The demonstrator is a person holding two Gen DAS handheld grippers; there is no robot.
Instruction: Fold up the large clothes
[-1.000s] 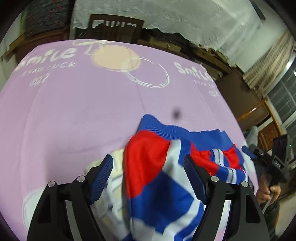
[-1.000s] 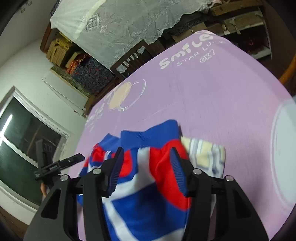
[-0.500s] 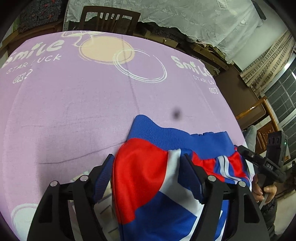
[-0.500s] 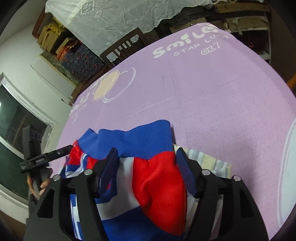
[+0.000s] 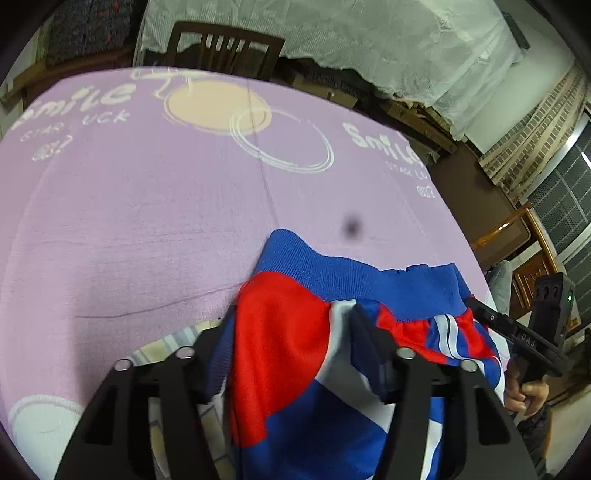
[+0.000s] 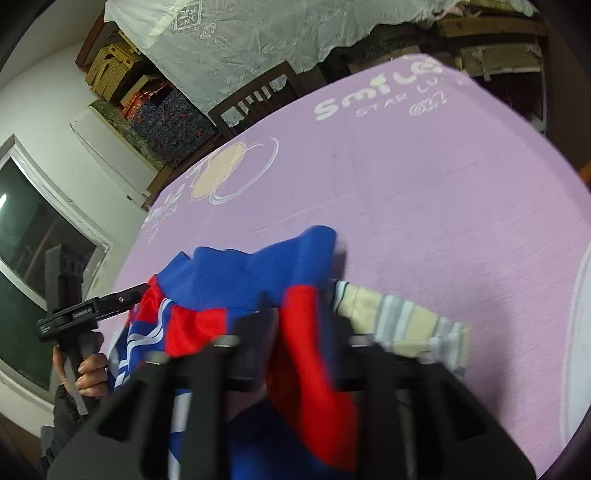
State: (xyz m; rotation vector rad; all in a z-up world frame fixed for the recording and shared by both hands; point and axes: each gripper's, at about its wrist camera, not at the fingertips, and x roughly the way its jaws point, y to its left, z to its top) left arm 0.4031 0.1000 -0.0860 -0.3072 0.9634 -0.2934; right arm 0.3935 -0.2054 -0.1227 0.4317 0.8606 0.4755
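Where the lilac printed cloth [image 5: 155,206] covers the counter, we note the red, white and blue garment [image 5: 295,354] bunched at the near edge, its ribbed blue band [image 5: 351,273] turned toward the far side. In the left wrist view the left gripper [image 5: 291,332] has its jaws part-way in, having just been closing; a red and white fold of the garment sits between them, and both fingers press into the fabric. In the right wrist view the right gripper [image 6: 306,321] shows jaws drawn narrow, likewise just closing, pinched on a red fold of the same garment [image 6: 306,354]; this view is blurred near the fingers, so we cannot tell the exact contact line. We record a cream and grey striped cloth [image 6: 402,321] lying flat on the counter cover, partly under the garment and sticking out on its right in the right wrist view; in the left wrist view the same striped cloth [image 5: 173,339] shows at lower left, behind the left finger. Each view catches the opposite handheld unit at the garment's far side: the right one [image 5: 524,339] with a hand [image 5: 524,395] on its grip, the left one [image 6: 92,310] with a hand [image 6: 88,373] below it. We note a wooden chair [image 5: 225,48] beyond the counter's far edge and a white lace sheet [image 5: 369,33] draped behind it
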